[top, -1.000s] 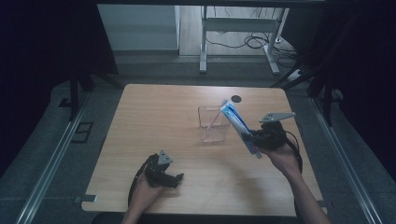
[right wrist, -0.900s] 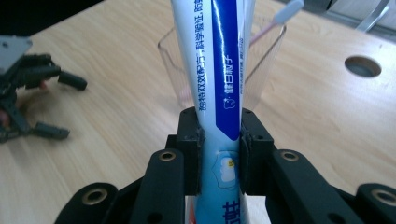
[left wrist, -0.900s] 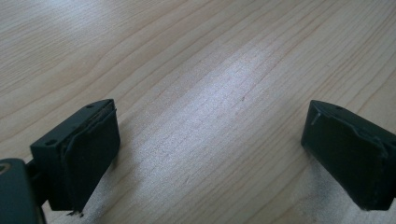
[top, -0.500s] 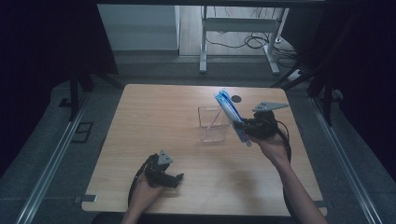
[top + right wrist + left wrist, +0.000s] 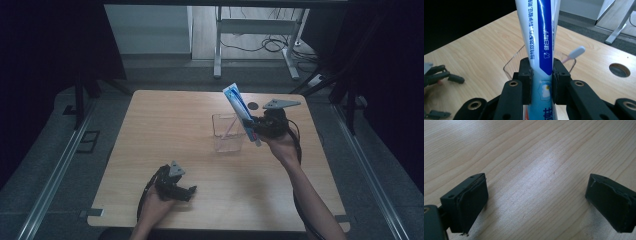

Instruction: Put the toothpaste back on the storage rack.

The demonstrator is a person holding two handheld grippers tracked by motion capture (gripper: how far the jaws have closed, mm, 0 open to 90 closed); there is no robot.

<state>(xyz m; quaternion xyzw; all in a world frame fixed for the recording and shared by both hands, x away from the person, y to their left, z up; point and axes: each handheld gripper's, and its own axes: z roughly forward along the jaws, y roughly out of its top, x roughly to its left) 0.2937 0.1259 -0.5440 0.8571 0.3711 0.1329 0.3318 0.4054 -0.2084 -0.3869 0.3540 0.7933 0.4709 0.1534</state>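
A blue and white toothpaste tube (image 5: 239, 111) stands tilted in the air, with my right gripper (image 5: 256, 129) shut on its lower part. In the right gripper view both pads press the tube (image 5: 541, 37) from the sides, at the gripper (image 5: 541, 72). Just left of it a clear plastic cup (image 5: 227, 137) stands on the table, with a pink toothbrush (image 5: 231, 127) leaning inside. The cup's rim (image 5: 511, 65) and the brush head (image 5: 576, 53) show behind the tube. My left gripper (image 5: 190, 191) rests open near the table's front edge, its jaws (image 5: 536, 197) wide apart over bare wood.
The wooden table (image 5: 165, 125) has a round cable hole (image 5: 253, 105) near its far edge, right behind the tube. Desk legs and cables lie on the floor beyond the table. Dark screens stand on both sides.
My right gripper has carried the tube left and away from the person, up to the cup's right side. The left gripper has stayed in place.
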